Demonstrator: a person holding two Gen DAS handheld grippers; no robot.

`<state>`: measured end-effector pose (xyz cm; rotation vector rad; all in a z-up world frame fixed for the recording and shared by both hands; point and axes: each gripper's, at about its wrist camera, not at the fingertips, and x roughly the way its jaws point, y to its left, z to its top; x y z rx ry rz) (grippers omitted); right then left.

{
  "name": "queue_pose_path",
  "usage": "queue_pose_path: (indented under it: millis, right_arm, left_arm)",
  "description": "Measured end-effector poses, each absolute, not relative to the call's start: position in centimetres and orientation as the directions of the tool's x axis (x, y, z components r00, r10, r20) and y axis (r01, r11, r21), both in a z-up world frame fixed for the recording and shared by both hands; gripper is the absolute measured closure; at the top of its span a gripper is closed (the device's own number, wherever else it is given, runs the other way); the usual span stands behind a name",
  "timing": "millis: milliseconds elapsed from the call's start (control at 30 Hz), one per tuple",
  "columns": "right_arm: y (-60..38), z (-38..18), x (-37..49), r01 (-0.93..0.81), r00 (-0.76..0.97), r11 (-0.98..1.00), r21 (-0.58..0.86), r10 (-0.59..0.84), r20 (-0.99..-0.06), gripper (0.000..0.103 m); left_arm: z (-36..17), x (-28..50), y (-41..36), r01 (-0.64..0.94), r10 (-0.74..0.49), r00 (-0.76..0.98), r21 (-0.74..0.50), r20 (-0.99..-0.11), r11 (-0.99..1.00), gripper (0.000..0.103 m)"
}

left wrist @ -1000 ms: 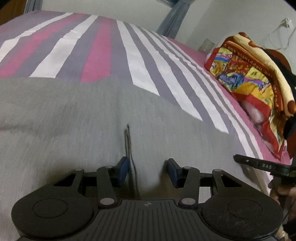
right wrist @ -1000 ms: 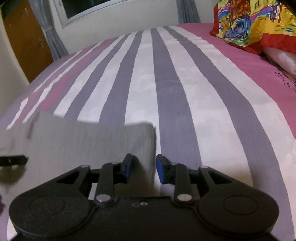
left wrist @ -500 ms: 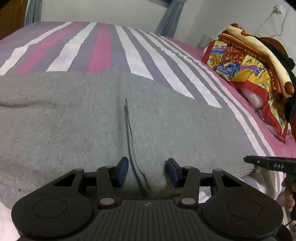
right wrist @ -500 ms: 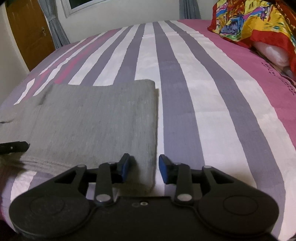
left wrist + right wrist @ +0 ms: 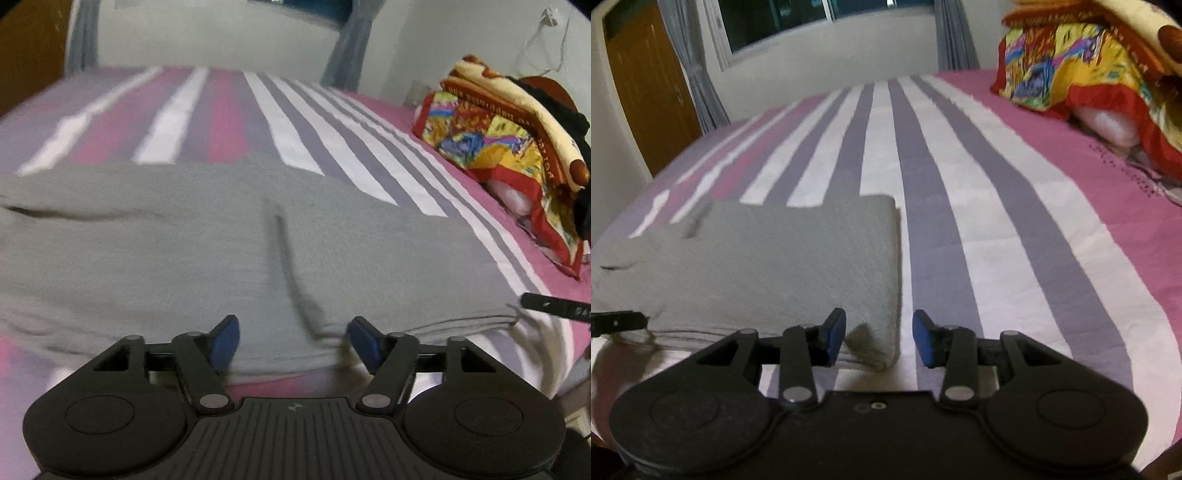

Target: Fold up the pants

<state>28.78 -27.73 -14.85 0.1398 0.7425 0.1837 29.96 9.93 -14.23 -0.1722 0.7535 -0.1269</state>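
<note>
Both tools in my feeds, low over the bed (image 5: 1015, 221).

Gray pants (image 5: 184, 251) lie folded flat on the striped sheet, near edge of the mattress, toward the left of the right wrist view (image 5: 768, 266). Layers stacked; edges visible along the near side in the left wrist view. A dark line, seam or crease, runs across the top layer; blurred, can't say which.

Left tool (image 5: 293, 341): jaws spread wide, blue pads (image 5: 224, 341) apart, gripping nothing. It sits at the near edge of the pants, fabric showing between the fingers. Contact with the cloth: cannot tell.

Right tool (image 5: 879, 339): jaws wide apart too, nothing clamped. The near right corner of the folded pants sits between its fingers, closer to the left pad (image 5: 835, 334). Bare sheet under the right pad.

A tip of the right tool shows at the right edge of the left wrist view (image 5: 554, 306), just beside the pants' right end. A tip of the left tool pokes in at the left edge of the right wrist view (image 5: 617, 321).

Colorful blanket (image 5: 1089, 66) heaped at the far right of the bed, well apart from the pants. Window (image 5: 820, 14) with gray curtains (image 5: 690, 66) behind; wooden door (image 5: 646, 92) far left.

Left wrist view is motion-blurred.
</note>
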Motion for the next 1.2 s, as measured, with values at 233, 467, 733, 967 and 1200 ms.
queue_pose_path:
  millis: [233,467,733,967,1200]
  right_arm:
    - [-28.4,-15.5,27.9,-0.108,0.721,0.975,0.195,0.212,-0.660,0.063]
    - [-27.7,-15.9,28.4,-0.076,0.716,0.968,0.240,0.221,-0.663,0.063]
    - [-26.7,-15.9,28.4,-0.071,0.715,0.969,0.235,0.214,-0.666,0.063]
    - [-28.7,-16.4,30.0,0.016,0.723,0.982,0.188,0.118,-0.680,0.060]
    - [-28.0,-18.9,31.9,0.001,0.662,1.000,0.016,0.012,-0.749,0.039]
  left_arm:
    - [-15.5,25.1,22.0,-0.213,-0.028,0.779,-0.305,-0.627,0.928,0.033]
    - [-23.0,25.3,34.6,-0.278,-0.228,0.885,-0.854,-0.406,0.439,0.033]
    - [-27.2,28.3,38.7,-0.171,-0.222,0.955,-0.977,-0.197,0.131,0.084]
    - [-28.0,27.0,39.2,-0.213,-0.228,0.930,-0.928,-0.289,0.305,0.085]
    - [-26.4,27.0,39.0,-0.254,-0.198,0.915,-0.883,-0.352,0.395,0.085]
